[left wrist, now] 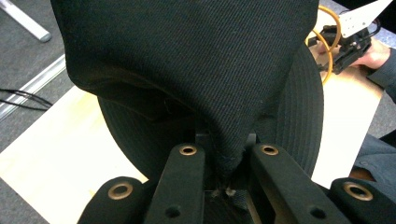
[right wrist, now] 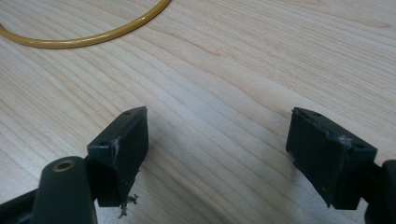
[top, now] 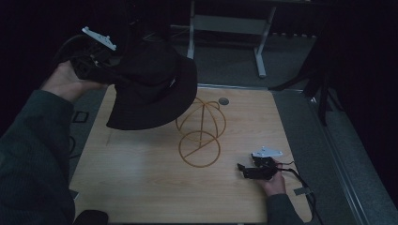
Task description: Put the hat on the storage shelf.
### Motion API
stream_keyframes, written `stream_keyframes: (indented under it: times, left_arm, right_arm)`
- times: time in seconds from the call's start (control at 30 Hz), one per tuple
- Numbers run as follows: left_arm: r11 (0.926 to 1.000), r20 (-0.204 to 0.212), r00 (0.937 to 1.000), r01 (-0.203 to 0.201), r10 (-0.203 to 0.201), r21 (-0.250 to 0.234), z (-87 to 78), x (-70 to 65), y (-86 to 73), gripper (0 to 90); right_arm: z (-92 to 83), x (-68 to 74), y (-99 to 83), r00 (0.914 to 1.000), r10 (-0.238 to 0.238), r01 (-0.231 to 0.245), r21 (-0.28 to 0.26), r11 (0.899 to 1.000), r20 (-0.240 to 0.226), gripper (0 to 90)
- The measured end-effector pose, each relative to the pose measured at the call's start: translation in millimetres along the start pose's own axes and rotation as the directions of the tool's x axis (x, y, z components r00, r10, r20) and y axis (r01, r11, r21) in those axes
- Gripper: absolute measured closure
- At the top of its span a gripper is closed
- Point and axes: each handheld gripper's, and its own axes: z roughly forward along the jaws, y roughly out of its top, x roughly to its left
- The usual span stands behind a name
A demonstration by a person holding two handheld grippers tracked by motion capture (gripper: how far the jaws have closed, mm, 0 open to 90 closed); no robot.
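Note:
A black bucket hat [top: 150, 86] hangs in the air over the table's far left corner, and my left gripper [top: 101, 63] is shut on its fabric. In the left gripper view the hat [left wrist: 187, 70] drapes over the jaws, with a fold pinched between the fingertips [left wrist: 227, 175]. A yellow wire hat stand [top: 201, 131] rises from a ring base at the table's middle. My right gripper [top: 245, 169] rests low on the table near the front right, right of the stand. Its jaws stand wide apart around the midpoint [right wrist: 217, 154], nothing between them. An arc of the stand's ring [right wrist: 84, 39] lies ahead.
The wooden table [top: 141, 187] has a small round grommet [top: 223, 101] near its far edge. A white desk frame [top: 260, 42] stands on the grey floor beyond. A cable [top: 305, 187] trails from the right gripper toward the front right corner.

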Motion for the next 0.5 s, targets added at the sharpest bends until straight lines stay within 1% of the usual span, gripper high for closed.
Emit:
stream_keyframes:
  times: [0.3,0.47,0.5]
  left_arm:
    - [0.9997,0.011,0.9997,-0.02,0.02,-0.017,-2.0,-6.1,3.6,87.1]
    - [0.9988,0.012,0.9989,-0.046,0.046,-0.017,-2.6,-13.7,11.2,87.1]
    - [0.9988,0.012,0.9989,-0.046,0.046,-0.017,-2.6,-13.7,11.2,87.1]
  right_arm:
    - [0.0,0.0,0.0,1.0,0.0,0.0,0.0,1.0,0.0,20.9]
    - [0.0,0.0,-0.1,1.0,-0.001,0.001,0.0,1.0,0.0,20.9]
    - [0.1,-0.1,-0.1,1.0,-0.002,0.002,-0.001,1.0,0.001,20.9]
